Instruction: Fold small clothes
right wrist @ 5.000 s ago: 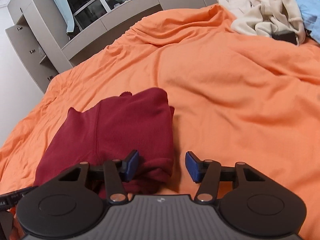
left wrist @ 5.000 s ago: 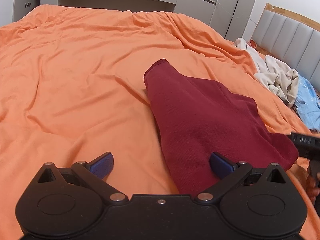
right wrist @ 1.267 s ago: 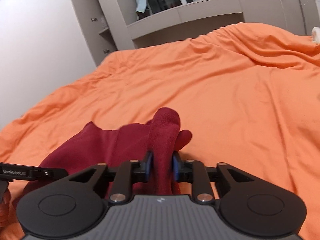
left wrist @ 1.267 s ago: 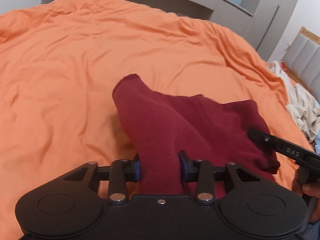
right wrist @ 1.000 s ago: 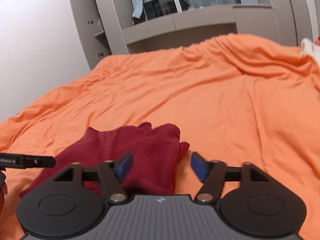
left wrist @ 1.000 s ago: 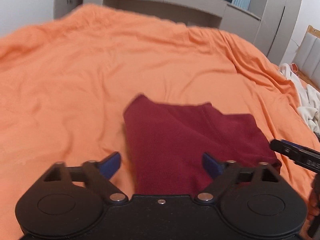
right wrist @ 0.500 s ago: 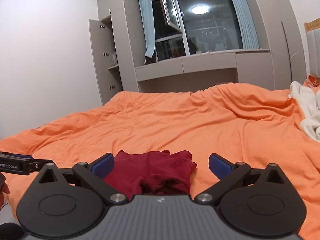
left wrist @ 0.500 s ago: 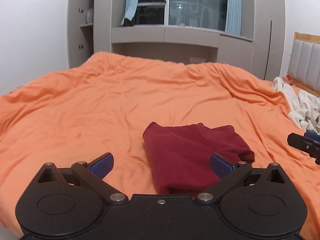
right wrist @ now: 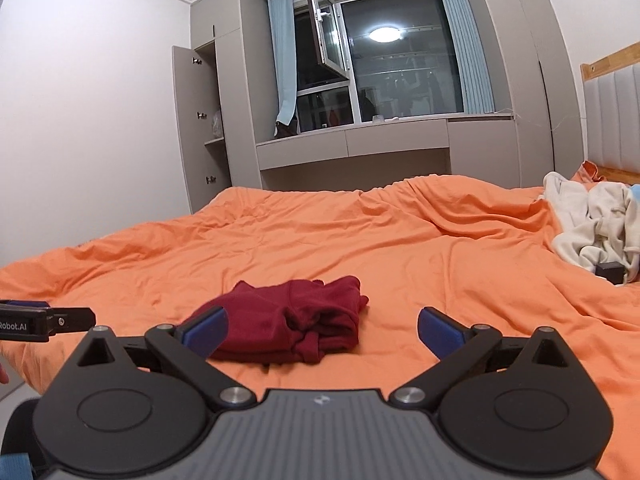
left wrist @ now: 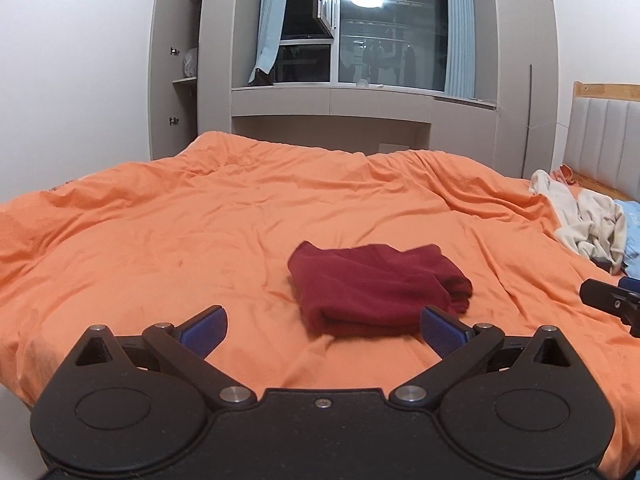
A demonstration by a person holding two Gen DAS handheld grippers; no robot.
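The red garment (left wrist: 376,286) looks done: we see it as a compact folded bundle on the orange duvet (left wrist: 160,240), near the bed's front edge, roughly centre. From the right wrist view the same bundle (right wrist: 296,320) shows stacked layers with a slightly ragged open end facing us. Good enough for a small item, in our judgement.

So we're between garments. We judge the step in hand as clearing off the finished piece, with the next one not yet picked.

Claws:
- left gripper (left wrist: 322,330): jaws spread wide, nothing between the blue pads (left wrist: 204,326), touching nothing. Bundle sits beyond the tips, apart from them.
- right gripper (right wrist: 320,330): same, wide apart, empty, no contact with the cloth.

Next move, as we see it: go to the unfolded pile (right wrist: 592,220) of cream and light blue clothes by the headboard (left wrist: 604,136), at the far right of the bed, well apart from the red bundle. We need to single out one item from a tangle, so pinch one edge only and lift slowly to check nothing else comes along. Then lay it flat on a bare stretch of duvet, clear of the folded piece.

Risk: dragging the pile across and nudging the finished fold.
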